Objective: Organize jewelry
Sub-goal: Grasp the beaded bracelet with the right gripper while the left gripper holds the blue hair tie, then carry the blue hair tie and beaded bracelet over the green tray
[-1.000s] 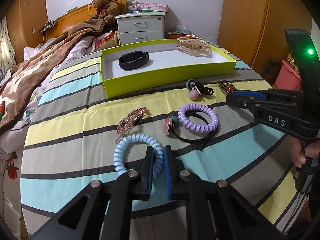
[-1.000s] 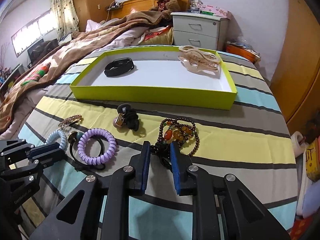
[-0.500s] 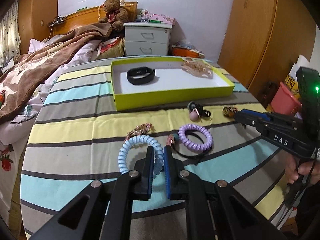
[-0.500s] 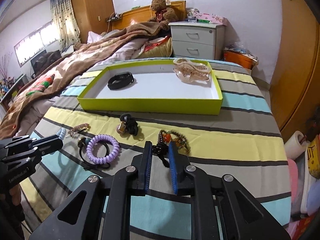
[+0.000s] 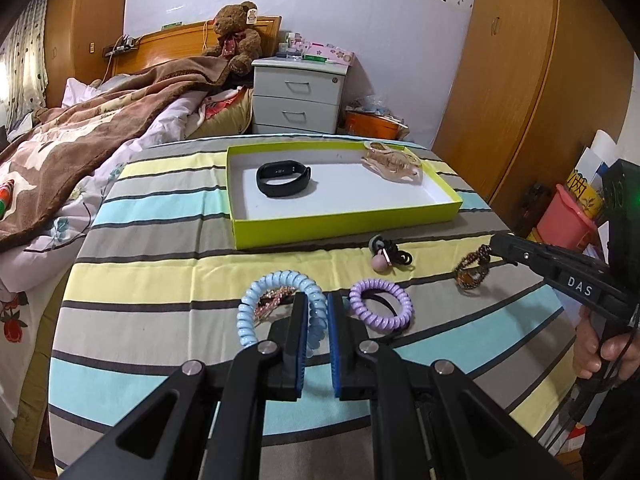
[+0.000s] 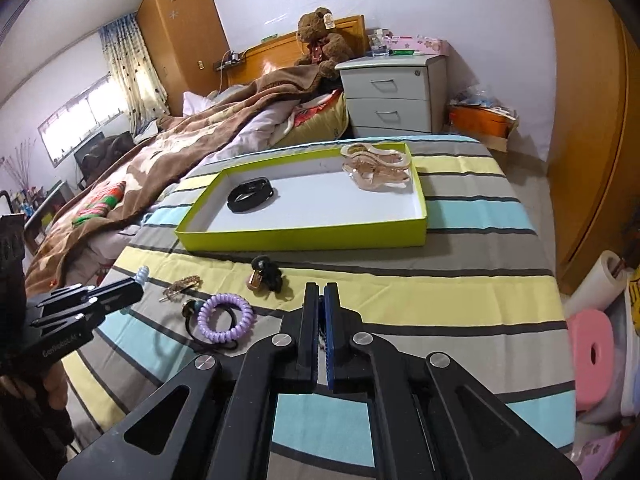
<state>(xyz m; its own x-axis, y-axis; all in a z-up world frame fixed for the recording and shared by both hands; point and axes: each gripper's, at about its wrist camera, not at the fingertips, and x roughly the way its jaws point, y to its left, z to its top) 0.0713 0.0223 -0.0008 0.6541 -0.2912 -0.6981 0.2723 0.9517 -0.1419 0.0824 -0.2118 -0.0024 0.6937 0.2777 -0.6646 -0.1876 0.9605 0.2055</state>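
**Above striped table: both grippers loaded**

On table (image 5: 160,280), green tray (image 5: 344,226) w/ black band (image 5: 283,178). Left gripper (image 5: 317,312) clamps blue coil tie (image 5: 280,308); right gripper (image 6: 321,312) nearly closed on bead bracelet (image 5: 472,270), lifted.

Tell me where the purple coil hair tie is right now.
The purple coil hair tie lies on the striped cloth, just right of the left gripper in its wrist view, with the black-and-pink hair tie beyond it toward the green tray.

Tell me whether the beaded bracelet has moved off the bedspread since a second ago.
Yes. The beaded bracelet now hangs from the right gripper, lifted off the striped bedspread and closer to the green tray.
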